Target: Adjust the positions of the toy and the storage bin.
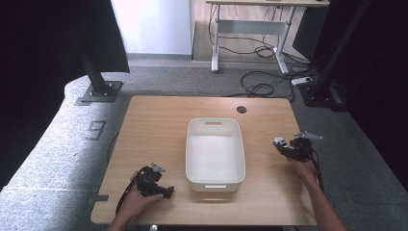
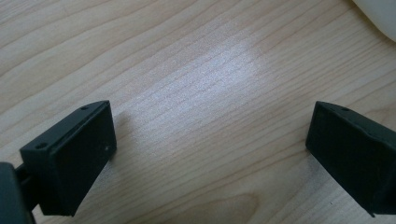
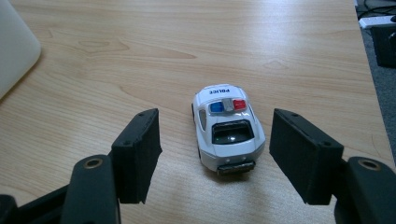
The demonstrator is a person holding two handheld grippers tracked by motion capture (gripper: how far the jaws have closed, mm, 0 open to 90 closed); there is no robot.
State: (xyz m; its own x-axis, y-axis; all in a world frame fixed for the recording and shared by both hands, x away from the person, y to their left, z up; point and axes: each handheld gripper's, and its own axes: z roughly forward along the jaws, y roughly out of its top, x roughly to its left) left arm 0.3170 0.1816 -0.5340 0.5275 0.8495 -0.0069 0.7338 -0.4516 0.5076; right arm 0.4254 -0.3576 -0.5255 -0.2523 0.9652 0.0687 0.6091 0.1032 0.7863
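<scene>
A small white toy police car (image 3: 227, 129) with a red and blue light bar stands on the wooden table (image 1: 159, 120), right of the bin. It also shows as a small white shape (image 1: 279, 142) in the high view. My right gripper (image 3: 215, 156) is open, its jaws on either side of the car's rear without touching it. My left gripper (image 2: 210, 149) rests low over bare wood near the table's front left, jaws wide open and nothing between them. In the high view the left gripper (image 1: 156, 185) sits left of the bin's near end.
A white plastic bin (image 1: 215, 153) stands empty in the middle of the table; a corner of the bin (image 2: 378, 14) is in the left gripper view. A round cable hole (image 1: 241, 109) lies near the far edge. The table's right edge (image 3: 369, 84) is close to the car.
</scene>
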